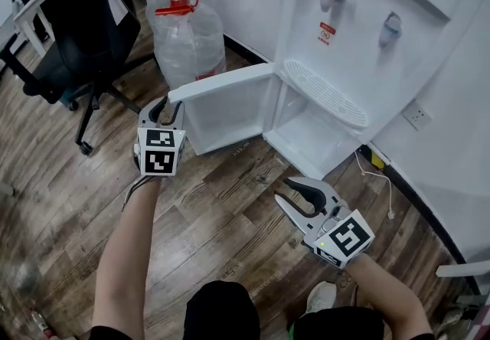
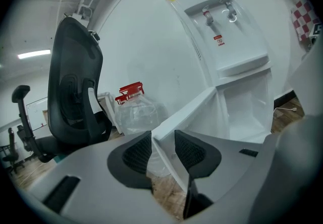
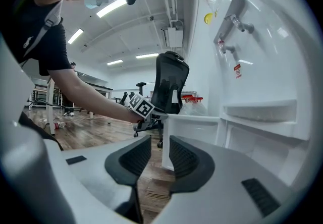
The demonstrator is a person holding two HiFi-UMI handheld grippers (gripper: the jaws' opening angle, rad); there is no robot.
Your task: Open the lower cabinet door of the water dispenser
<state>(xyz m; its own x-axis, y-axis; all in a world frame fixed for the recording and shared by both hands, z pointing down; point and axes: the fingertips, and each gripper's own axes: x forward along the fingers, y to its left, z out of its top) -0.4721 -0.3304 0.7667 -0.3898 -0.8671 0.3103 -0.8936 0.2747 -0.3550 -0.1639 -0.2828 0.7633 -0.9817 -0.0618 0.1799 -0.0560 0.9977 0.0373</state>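
The lower cabinet door [image 1: 230, 105] stands swung wide out from the water dispenser [image 1: 367, 40], and the left claw [image 1: 170, 105] is clenched on its free edge. To finish well, let the pull follow the hinge's arc rather than run straight out. The right claw [image 1: 282, 189] hangs released and empty above the wood floor [image 1: 230, 212]. The cabinet compartment [image 1: 318, 135] looks bare. The clear red-capped jugs [image 1: 191, 44] beside the dispenser show no obvious water.

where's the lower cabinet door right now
In the head view the lower cabinet door stands swung open to the left of the water dispenser, its free edge in the left hand-held gripper, with the clear water jugs just behind it.
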